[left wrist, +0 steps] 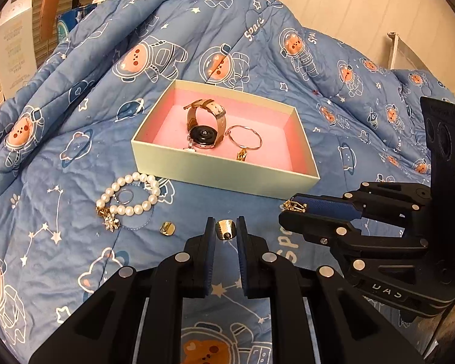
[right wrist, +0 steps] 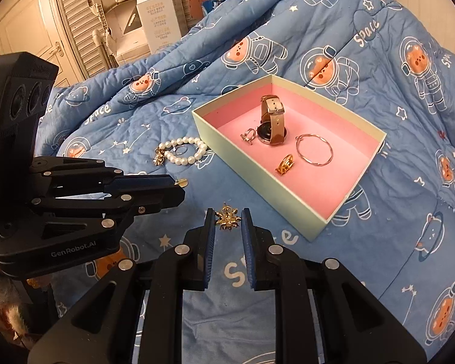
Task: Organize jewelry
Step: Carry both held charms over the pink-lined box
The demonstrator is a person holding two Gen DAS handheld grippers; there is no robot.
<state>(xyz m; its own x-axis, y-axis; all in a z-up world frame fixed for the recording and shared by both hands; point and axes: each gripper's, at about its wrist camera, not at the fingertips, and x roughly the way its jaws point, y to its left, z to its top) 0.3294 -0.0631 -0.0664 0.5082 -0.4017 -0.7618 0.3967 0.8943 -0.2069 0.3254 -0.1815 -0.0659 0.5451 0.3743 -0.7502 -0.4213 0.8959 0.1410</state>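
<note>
A pale green box [left wrist: 221, 171] with pink lining lies on the blue quilt; in it are a watch [left wrist: 204, 124], a thin hoop [left wrist: 244, 136] and a gold clip [left wrist: 242, 154]. The box [right wrist: 270, 188] also shows in the right wrist view. My left gripper [left wrist: 226, 230] is shut on a gold ear stud [left wrist: 226, 230]. My right gripper [right wrist: 227, 217] is shut on a gold flower-shaped earring [right wrist: 226, 217]; it also shows in the left wrist view [left wrist: 289, 206]. A pearl bracelet [left wrist: 130, 194] with a silver ring [left wrist: 125, 195] inside it and a second gold stud [left wrist: 167, 228] lie on the quilt.
The quilt [left wrist: 75, 157] rises in folds behind the box. A white carton [right wrist: 159, 15] and louvred doors stand at the back left. A small silver ring [right wrist: 248, 135] lies in the box by the watch.
</note>
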